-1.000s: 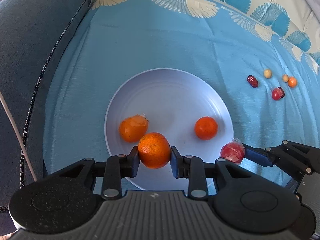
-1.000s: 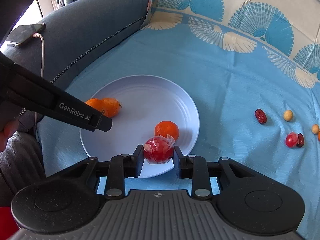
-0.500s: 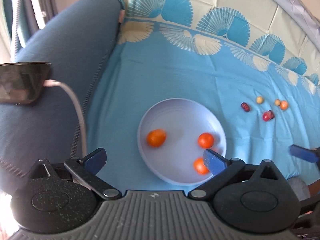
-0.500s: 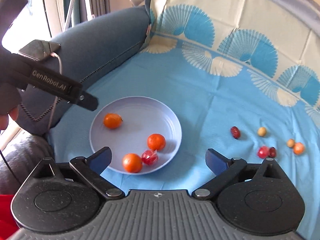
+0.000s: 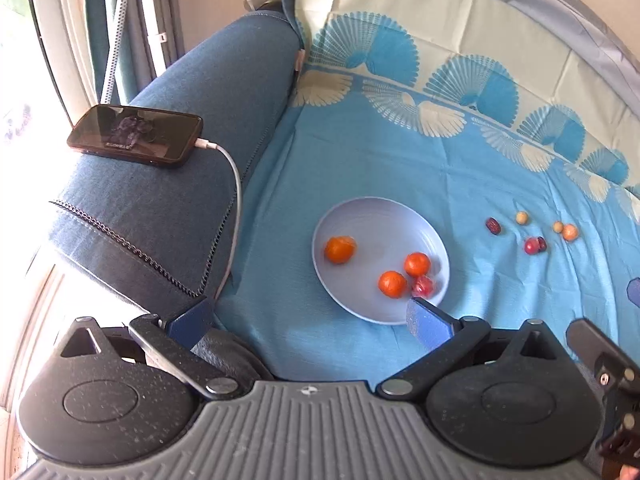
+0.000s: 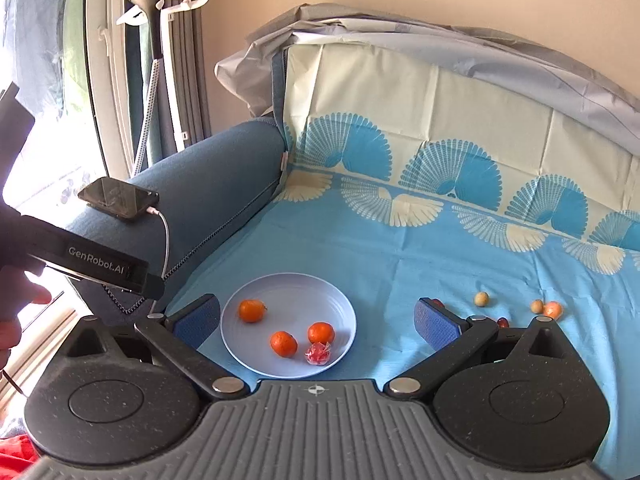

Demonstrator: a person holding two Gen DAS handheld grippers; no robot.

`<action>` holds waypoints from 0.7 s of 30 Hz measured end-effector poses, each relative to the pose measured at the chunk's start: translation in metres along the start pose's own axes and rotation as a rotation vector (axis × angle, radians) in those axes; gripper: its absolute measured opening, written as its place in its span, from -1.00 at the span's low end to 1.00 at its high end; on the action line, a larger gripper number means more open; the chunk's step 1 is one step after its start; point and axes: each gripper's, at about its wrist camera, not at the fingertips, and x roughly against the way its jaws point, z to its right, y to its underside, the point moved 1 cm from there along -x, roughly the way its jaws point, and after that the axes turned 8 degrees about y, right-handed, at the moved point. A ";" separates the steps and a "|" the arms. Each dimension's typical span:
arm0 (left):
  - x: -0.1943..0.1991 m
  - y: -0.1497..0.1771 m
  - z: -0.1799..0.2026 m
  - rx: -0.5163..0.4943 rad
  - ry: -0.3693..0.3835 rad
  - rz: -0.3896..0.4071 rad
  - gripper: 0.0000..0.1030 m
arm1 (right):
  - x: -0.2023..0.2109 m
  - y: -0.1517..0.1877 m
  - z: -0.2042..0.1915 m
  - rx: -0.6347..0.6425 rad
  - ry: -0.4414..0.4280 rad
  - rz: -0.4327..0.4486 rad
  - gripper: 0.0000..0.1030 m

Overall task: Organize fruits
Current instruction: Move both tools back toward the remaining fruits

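Blue-clothed sofa (image 5: 400, 168); hand-held grippers agape, empty

The plate (image 5: 362, 216) looked smooth, matt plastic, lying on a creased printed cloth (image 5: 360, 152). The phone (image 5: 136, 136) was glossy; the sofa arm (image 5: 188, 168), woven fabric.

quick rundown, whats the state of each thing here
left hand-held gripper: open, empty
right hand-held gripper: open, empty
plate: flat on the cloth, holding four fruits
three oranges: loose on the plate
wrapped red fruit: on the plate, beside two oranges
small fruits: scattered on the cloth, off the plate
phone: on the armrest, cable plugged in
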 end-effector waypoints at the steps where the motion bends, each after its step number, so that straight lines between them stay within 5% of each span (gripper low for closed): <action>1: 0.002 0.001 0.002 0.001 0.006 -0.001 0.99 | 0.003 0.001 0.001 -0.004 0.013 0.007 0.99; 10: 0.030 0.005 0.008 0.091 0.012 0.075 0.99 | 0.030 0.006 0.001 0.068 0.053 0.083 0.99; 14: 0.042 0.009 0.008 0.025 0.029 0.138 0.99 | 0.037 0.008 -0.001 0.091 0.061 0.098 0.99; 16: 0.045 0.011 0.011 -0.010 -0.025 0.163 0.99 | 0.037 0.008 -0.001 0.075 0.056 0.091 0.99; 21: 0.037 0.009 0.016 -0.060 -0.060 0.090 0.99 | 0.037 0.012 -0.009 0.082 0.034 0.093 0.99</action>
